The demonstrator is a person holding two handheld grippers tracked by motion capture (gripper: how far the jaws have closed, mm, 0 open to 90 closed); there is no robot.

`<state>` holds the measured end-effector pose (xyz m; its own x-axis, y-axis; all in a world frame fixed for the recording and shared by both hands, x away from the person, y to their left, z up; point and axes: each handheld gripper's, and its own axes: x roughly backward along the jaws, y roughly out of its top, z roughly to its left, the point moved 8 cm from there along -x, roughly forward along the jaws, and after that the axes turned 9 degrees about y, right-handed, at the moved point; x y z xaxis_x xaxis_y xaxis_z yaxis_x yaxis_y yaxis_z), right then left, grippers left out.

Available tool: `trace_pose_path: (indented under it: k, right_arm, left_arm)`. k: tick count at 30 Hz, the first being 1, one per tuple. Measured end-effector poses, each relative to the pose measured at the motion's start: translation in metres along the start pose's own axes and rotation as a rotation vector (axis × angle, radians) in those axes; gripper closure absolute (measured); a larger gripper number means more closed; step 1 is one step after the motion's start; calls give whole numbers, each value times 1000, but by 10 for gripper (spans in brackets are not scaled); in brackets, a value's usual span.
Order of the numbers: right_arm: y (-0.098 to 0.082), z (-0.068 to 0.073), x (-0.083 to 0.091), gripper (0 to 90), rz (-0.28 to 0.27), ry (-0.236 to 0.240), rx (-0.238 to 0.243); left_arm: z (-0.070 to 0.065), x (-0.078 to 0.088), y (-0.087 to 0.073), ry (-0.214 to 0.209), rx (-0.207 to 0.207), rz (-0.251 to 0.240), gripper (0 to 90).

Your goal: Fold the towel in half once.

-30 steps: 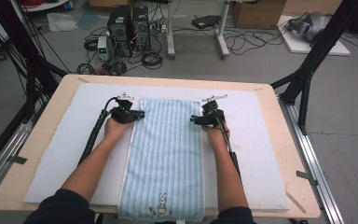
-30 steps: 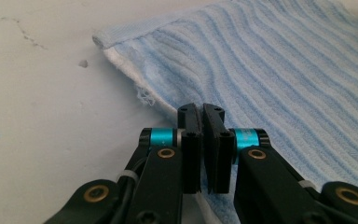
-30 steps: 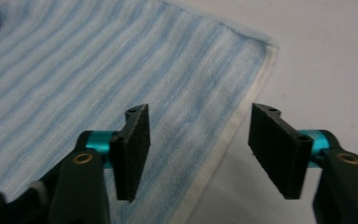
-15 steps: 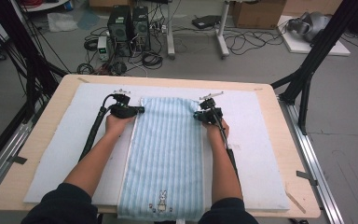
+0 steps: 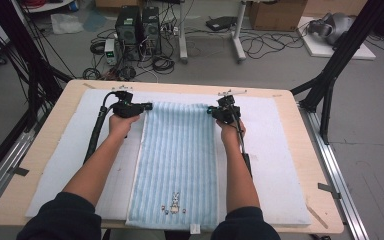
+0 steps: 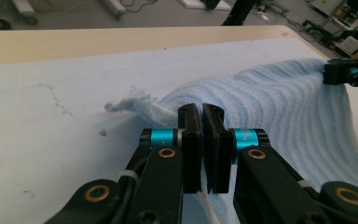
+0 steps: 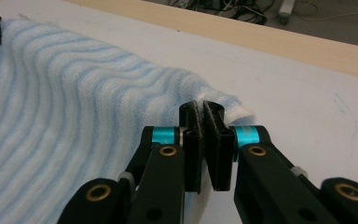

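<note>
Left gripper (image 6: 201, 116) jaws are seen pressed narrowly together on the far left corner of the blue striped towel (image 5: 177, 160); a frayed tuft of that corner pokes out toward 10 o'clock of the jaws in the left gripper view. Right gripper (image 7: 205, 114) jaws have just been closing and are now clamped on the far right corner of the towel, with cloth pinched between the pads in the right gripper view.

High view, near to far:
- At 6 o'clock, dark sleeves and bare forearms are seen coming in from the bottom edge.
- Towel is laid lengthwise down the middle of the white mat (image 5: 280, 165), its near hem at the table's near edge. A small embroidered rabbit (image 5: 174, 200) is noted close to that hem.
- White mat is spread over the wooden table (image 5: 60, 100); bare wood is left around it.
- At about 11 o'clock of the towel, the left gripper (image 5: 145, 106) is held at the far left corner; at about 1 o'clock, the right gripper (image 5: 212, 110) is held at the far right corner. Towel's far edge is stretched between them.
- Beyond the table, at 12 o'clock, a grey floor with cables and black boxes (image 5: 137, 25) is seen.

In both gripper views the cloth is raised at the pinched corners and is rippled toward the opposite gripper.
</note>
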<state>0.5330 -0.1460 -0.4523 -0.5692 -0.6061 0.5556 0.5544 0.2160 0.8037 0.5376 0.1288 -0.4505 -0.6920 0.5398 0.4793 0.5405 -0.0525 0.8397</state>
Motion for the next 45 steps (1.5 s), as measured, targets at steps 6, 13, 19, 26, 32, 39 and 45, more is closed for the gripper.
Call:
trace_pose_path:
  k: [6, 13, 19, 26, 32, 39, 45]
  right_arm:
    - [-6, 11, 10, 861, -8, 44, 0]
    - [-15, 26, 24, 858, -30, 72, 18]
    - [-24, 42, 38, 856, -43, 98, 40]
    - [-41, 59, 56, 853, -37, 117, 69]
    - [-60, 71, 64, 852, -8, 145, 71]
    - [-76, 81, 74, 852, -14, 157, 76]
    - [-94, 88, 79, 851, 23, 155, 97]
  left_arm:
    - [-7, 15, -1, -35, -56, -28, 857]
    - [-14, 32, -14, -82, -77, -39, 855]
    - [-25, 49, -34, -83, -162, -10, 853]
    - [-40, 70, -47, -107, -186, -32, 852]
    - [-48, 86, -62, -127, -177, -38, 850]
    - [-56, 100, -80, -171, -173, -37, 849]
    - [-60, 103, -97, -188, -186, -3, 848]
